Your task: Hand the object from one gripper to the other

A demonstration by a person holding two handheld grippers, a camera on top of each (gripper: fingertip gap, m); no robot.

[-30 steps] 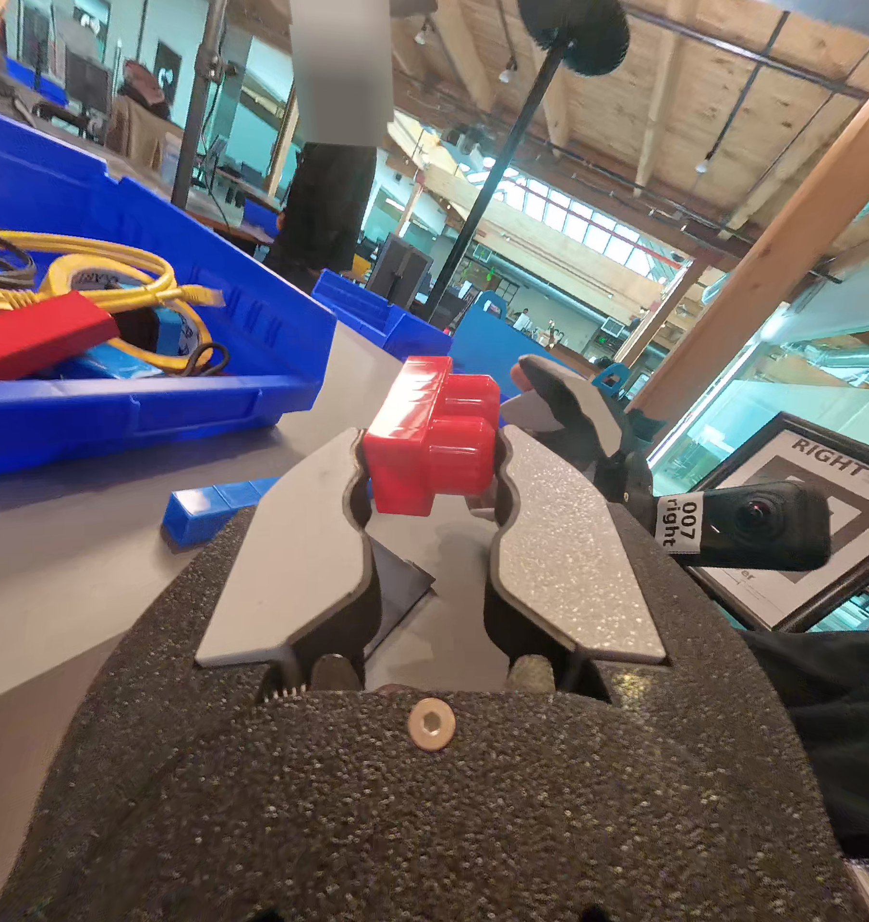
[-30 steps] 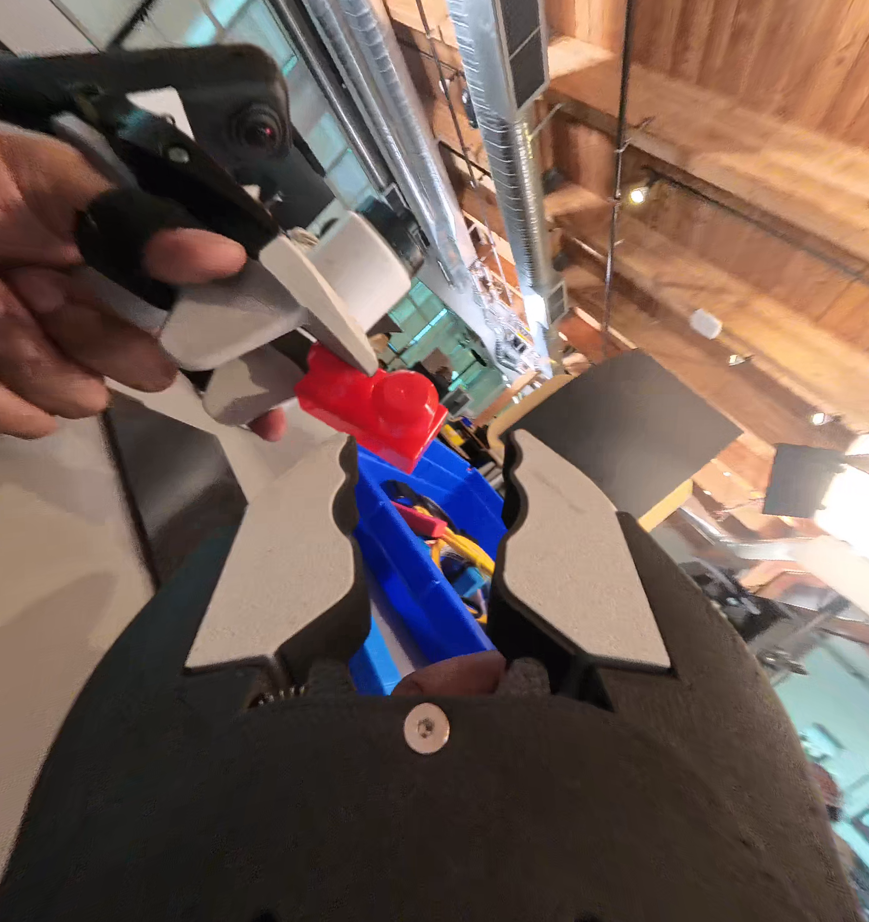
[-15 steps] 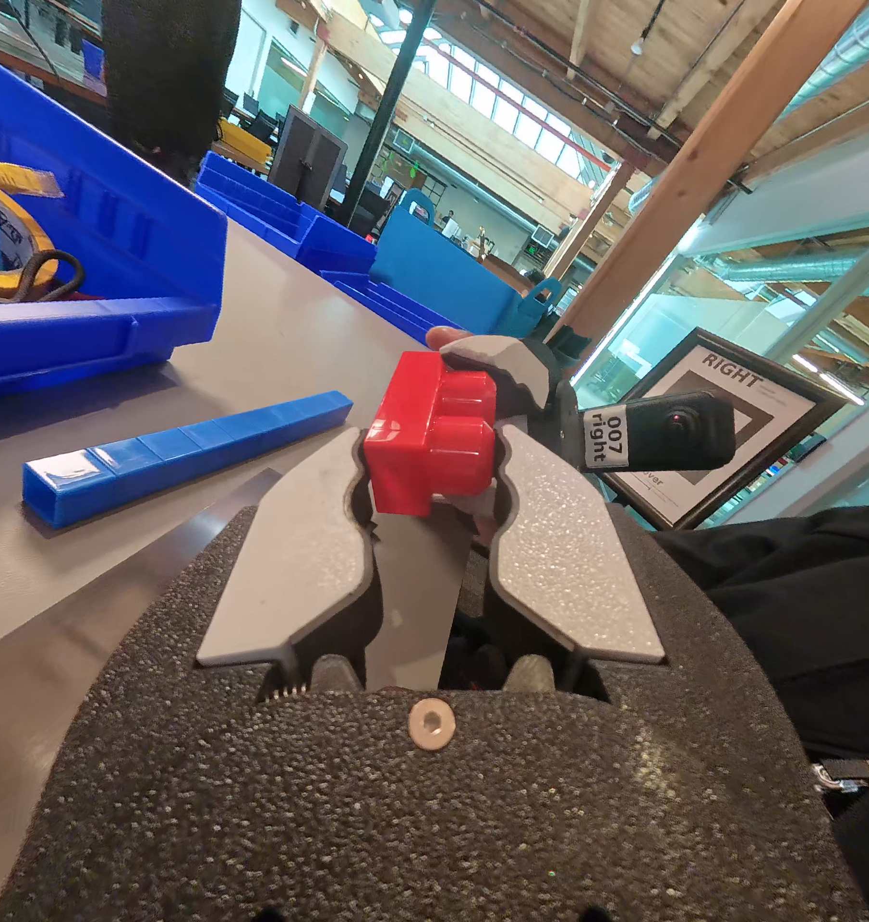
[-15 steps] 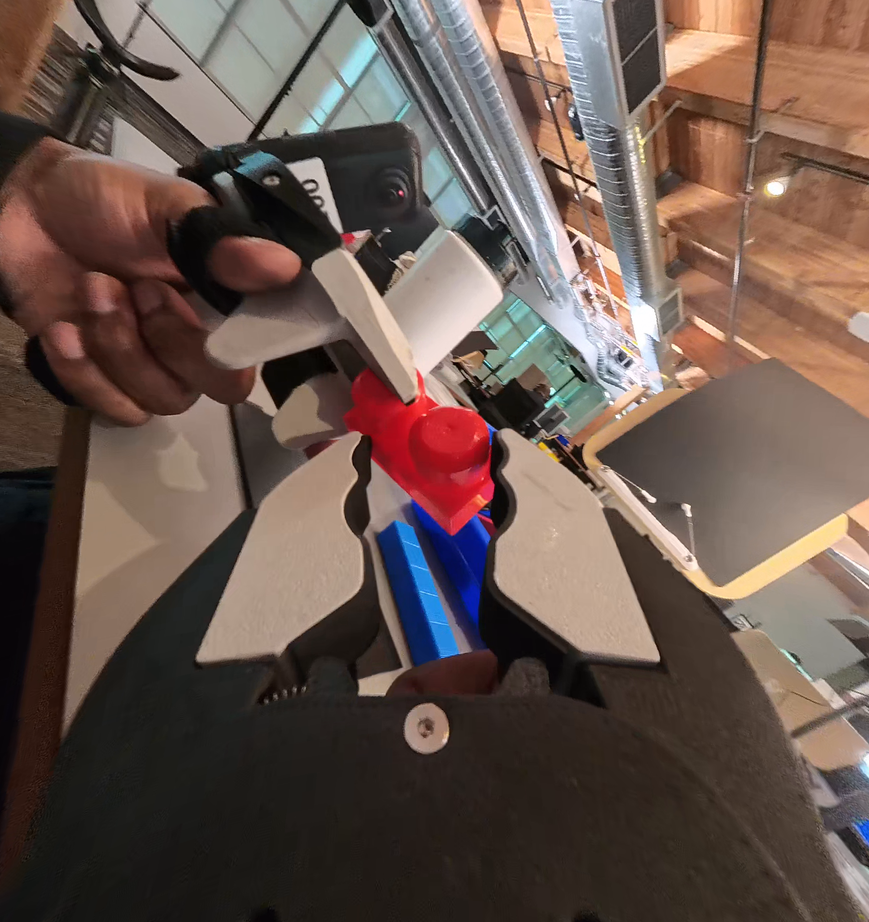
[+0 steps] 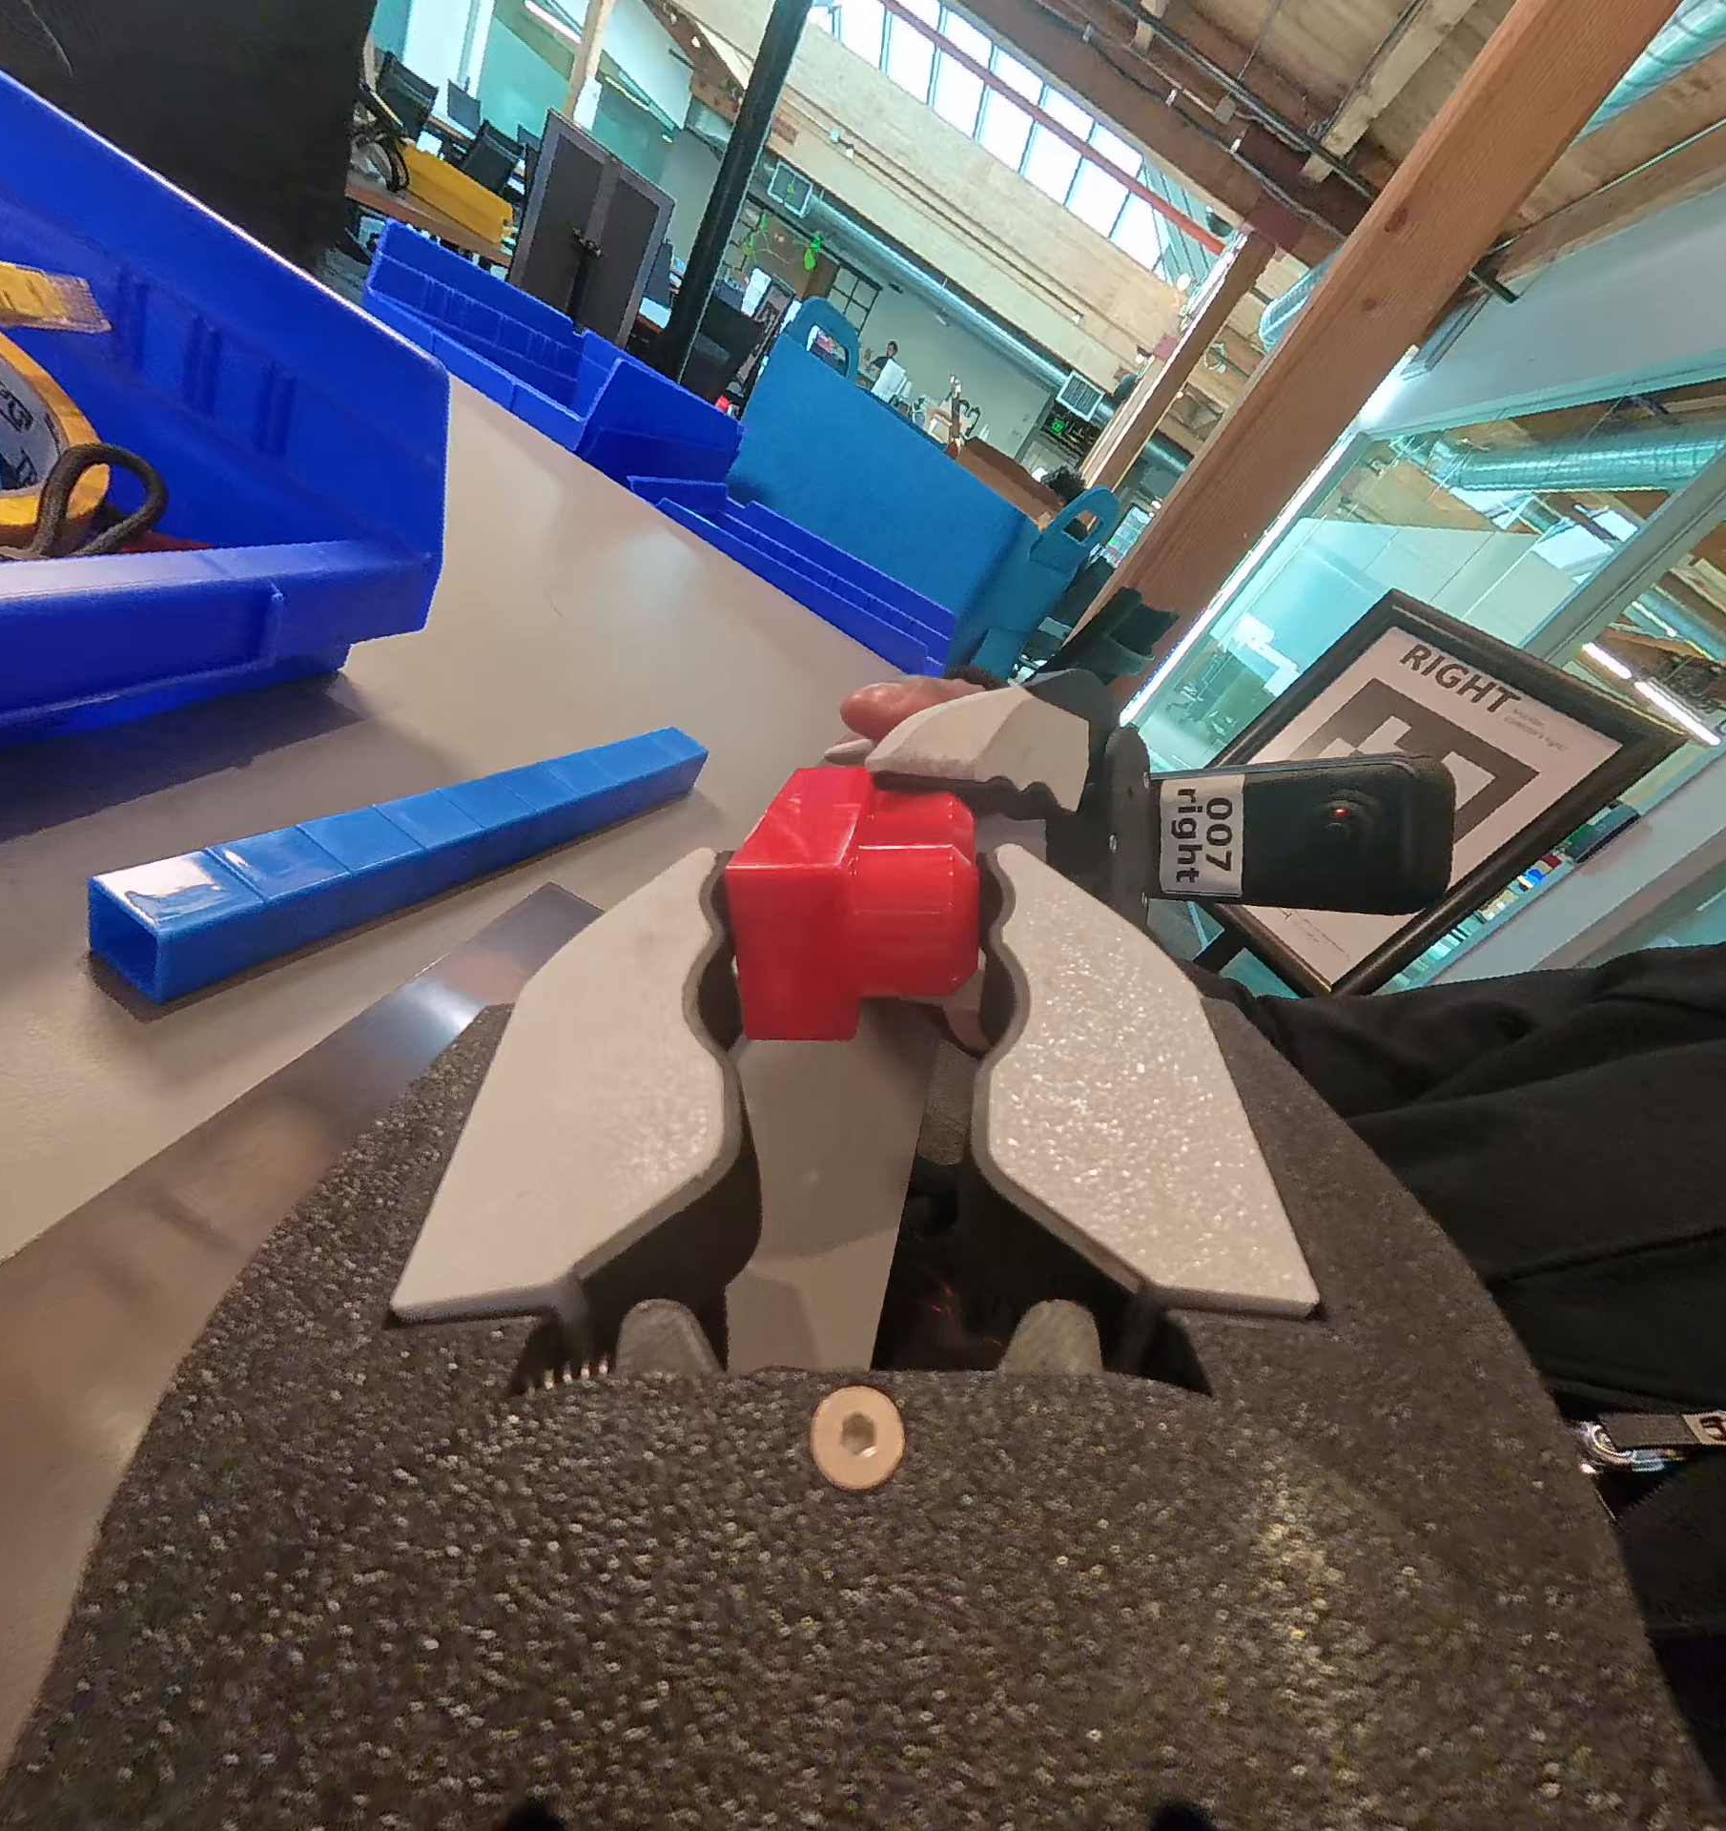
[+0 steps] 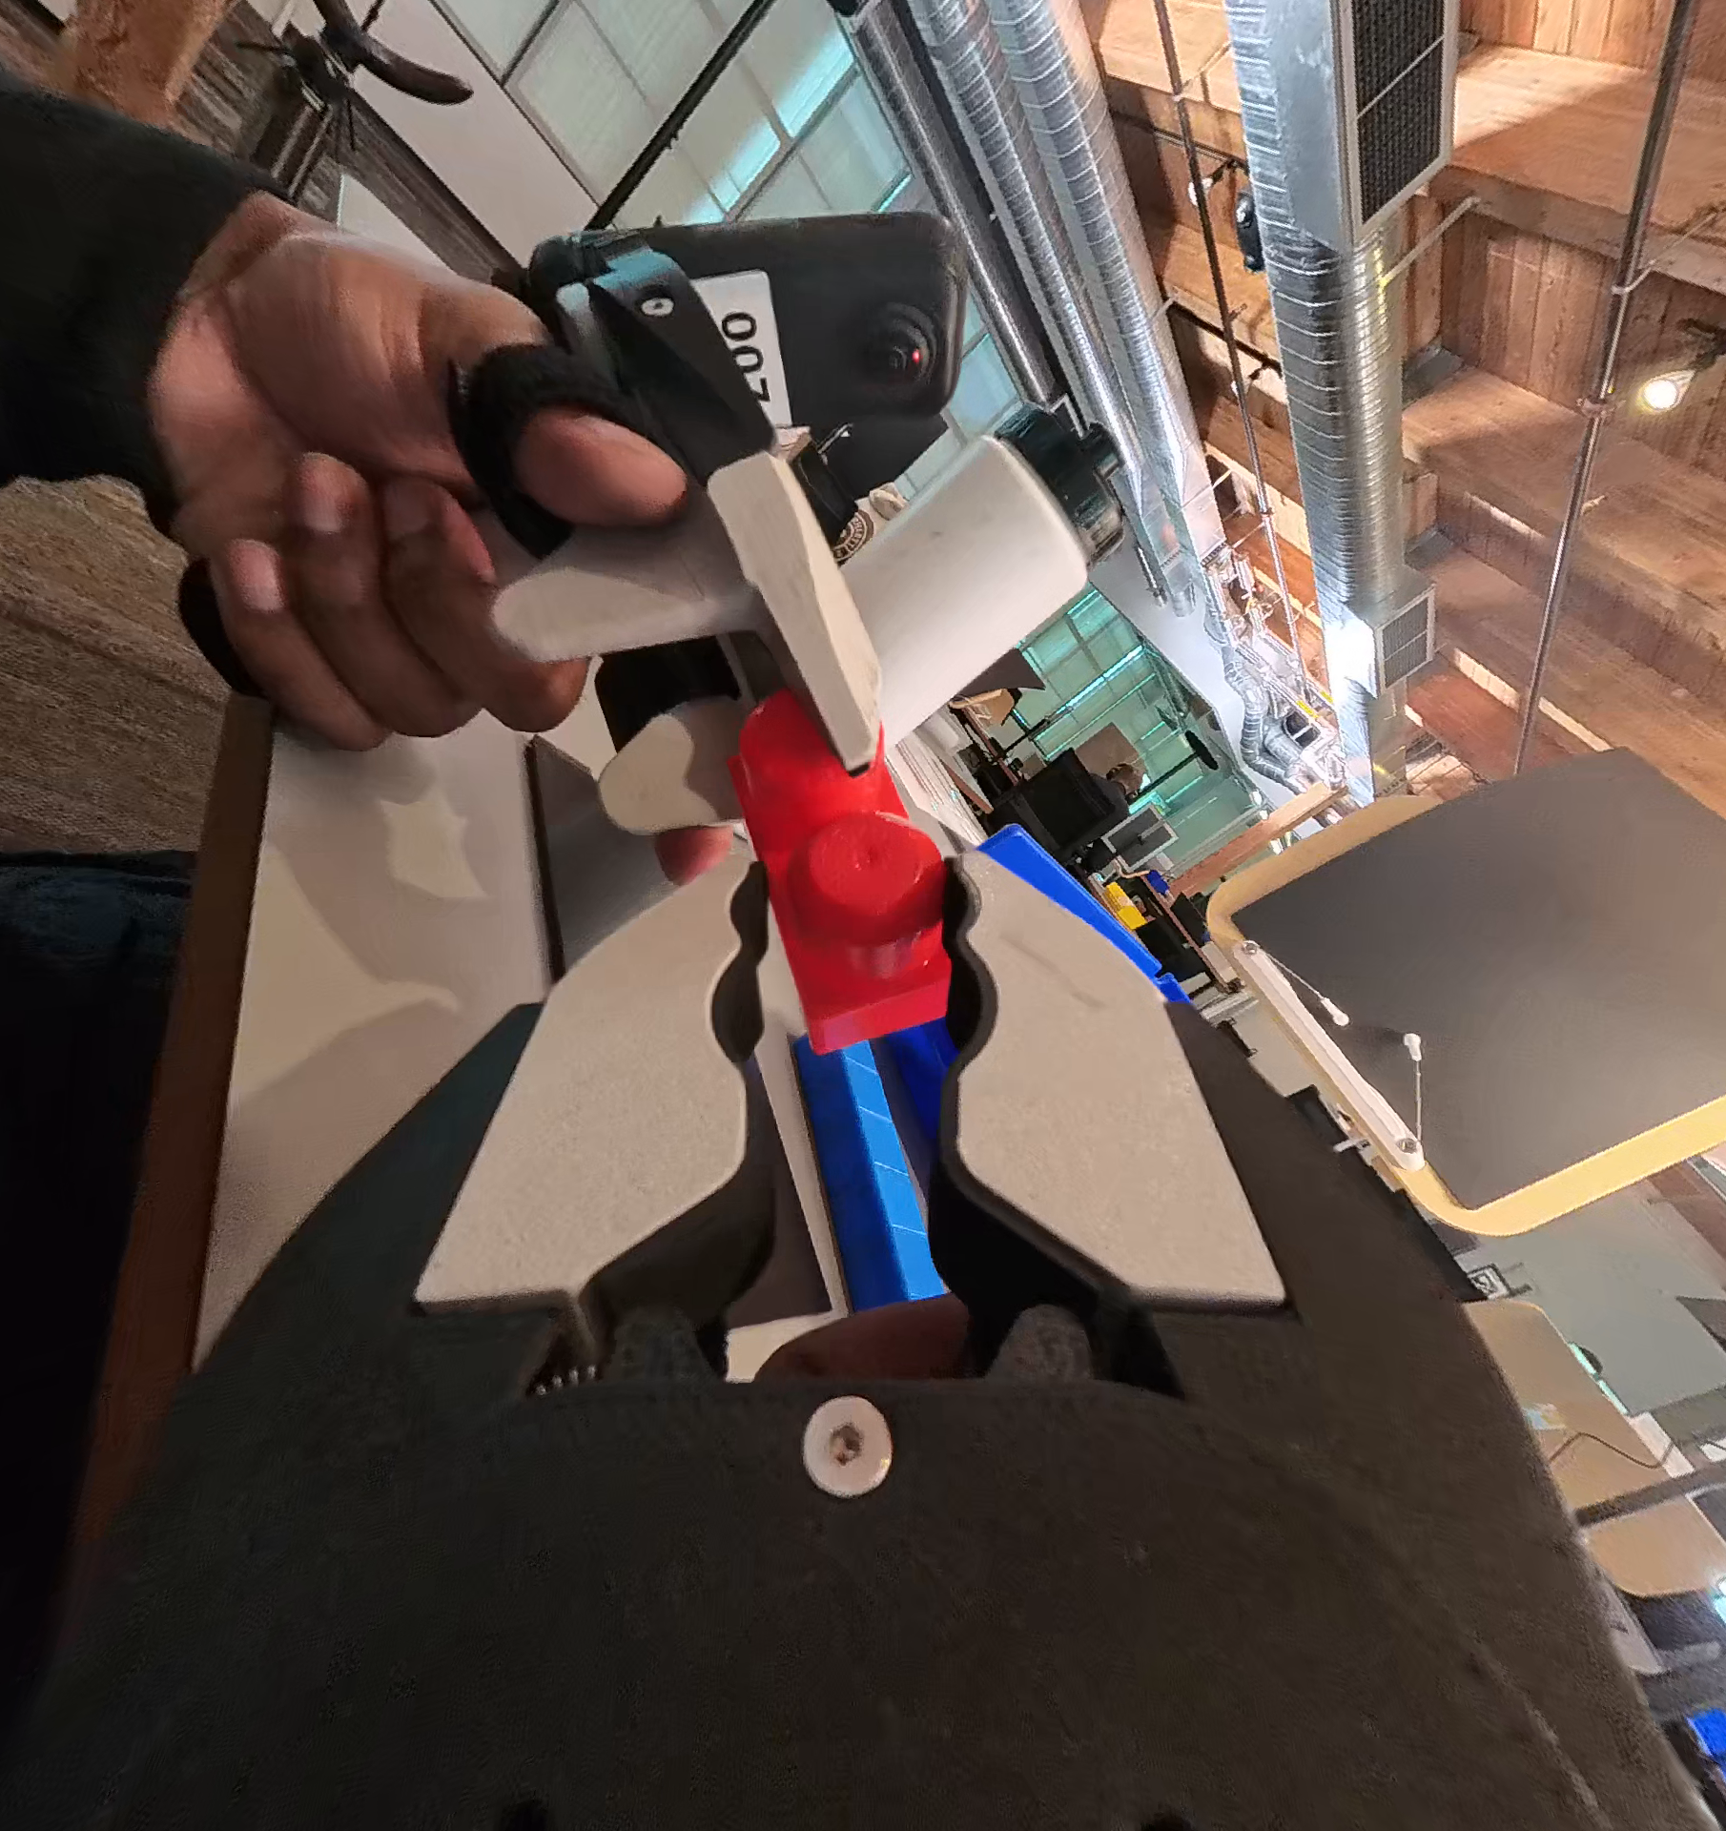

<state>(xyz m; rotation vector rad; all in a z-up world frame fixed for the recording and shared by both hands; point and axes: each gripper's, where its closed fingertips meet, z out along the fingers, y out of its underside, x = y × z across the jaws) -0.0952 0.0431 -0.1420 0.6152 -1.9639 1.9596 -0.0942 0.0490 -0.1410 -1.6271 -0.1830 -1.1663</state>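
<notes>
A red block (image 5: 839, 931) with round studs is held in the air above the grey table (image 5: 592, 594). My left gripper (image 5: 849, 892) is shut on its near end. The right gripper's upper finger (image 5: 978, 743) lies on top of the block's far end, with the lower finger beneath. In the right wrist view my right gripper (image 6: 854, 912) has its fingertips closed against the red block (image 6: 859, 892) at a stud. The left gripper's finger (image 6: 800, 594), held by a hand (image 6: 344, 476), clamps the block's other end.
A long blue bar (image 5: 393, 872) lies on the table to the left; it also shows under the block in the right wrist view (image 6: 869, 1169). A blue bin (image 5: 245, 396) with yellow cable stands far left. More blue bins (image 5: 542, 337) and a framed sign (image 5: 1434, 793) stand behind. Less than 4 cm separates the two grippers' tips.
My right gripper has moved in around the block's free end and narrowed its fingers onto it. My left gripper has kept its hold and lowered toward the table.
</notes>
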